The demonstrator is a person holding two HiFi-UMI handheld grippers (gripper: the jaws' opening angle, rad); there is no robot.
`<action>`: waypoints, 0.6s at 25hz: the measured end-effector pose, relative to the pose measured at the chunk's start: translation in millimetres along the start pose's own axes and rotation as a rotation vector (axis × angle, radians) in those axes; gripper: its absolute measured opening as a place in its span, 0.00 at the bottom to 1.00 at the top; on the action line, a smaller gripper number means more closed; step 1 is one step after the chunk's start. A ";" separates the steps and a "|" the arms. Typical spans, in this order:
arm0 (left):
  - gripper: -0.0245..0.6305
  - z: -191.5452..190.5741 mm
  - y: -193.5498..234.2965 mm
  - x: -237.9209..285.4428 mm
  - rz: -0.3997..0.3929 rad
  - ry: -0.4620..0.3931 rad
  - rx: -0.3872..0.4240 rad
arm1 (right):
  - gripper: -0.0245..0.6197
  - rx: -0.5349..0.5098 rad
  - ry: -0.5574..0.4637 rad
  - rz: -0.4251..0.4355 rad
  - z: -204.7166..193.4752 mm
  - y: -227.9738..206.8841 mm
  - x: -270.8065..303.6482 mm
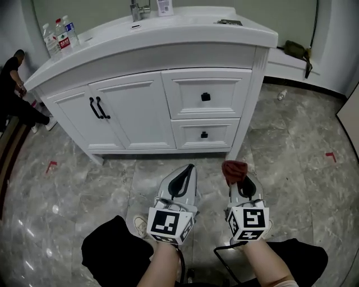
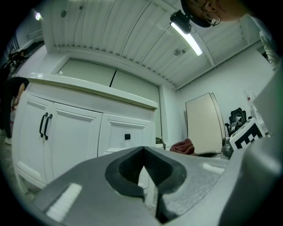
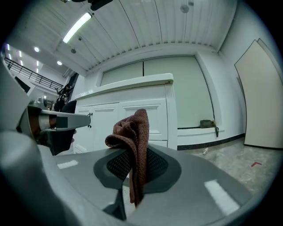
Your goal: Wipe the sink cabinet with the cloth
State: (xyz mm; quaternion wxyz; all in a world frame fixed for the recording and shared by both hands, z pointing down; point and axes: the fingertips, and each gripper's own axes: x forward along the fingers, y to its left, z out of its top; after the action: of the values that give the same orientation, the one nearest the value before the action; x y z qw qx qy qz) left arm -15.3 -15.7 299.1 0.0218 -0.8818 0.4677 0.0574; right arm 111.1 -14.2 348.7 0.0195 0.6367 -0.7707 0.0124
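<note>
The white sink cabinet [image 1: 151,106] stands ahead, with two doors at the left and two drawers [image 1: 206,96] at the right. My right gripper [image 1: 242,178] is shut on a dark red cloth [image 1: 234,170], which sticks up bunched from the jaw tips [image 3: 132,132]. My left gripper [image 1: 184,175] is shut with nothing in it, and its jaws meet at the tips [image 2: 143,152]. Both grippers hover low over the floor, a short way in front of the drawers. The cloth [image 2: 182,146] shows at the right in the left gripper view.
Water bottles [image 1: 59,35] stand on the countertop's left end, a faucet [image 1: 137,9] at the back. A person in black [image 1: 14,92] crouches at the far left. A green bag [image 1: 297,50] lies on a low ledge at the right. The floor [image 1: 291,151] is grey marble with red tape marks.
</note>
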 end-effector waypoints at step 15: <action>0.04 15.0 -44.1 -101.7 -0.051 -0.002 0.054 | 0.16 0.035 -0.026 -0.018 10.2 43.0 -107.6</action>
State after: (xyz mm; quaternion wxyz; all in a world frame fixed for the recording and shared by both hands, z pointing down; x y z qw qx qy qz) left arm -36.5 94.1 295.9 0.0473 -0.8923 0.4466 0.0453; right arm 89.0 99.1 333.8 -0.0016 0.6440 -0.7648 0.0175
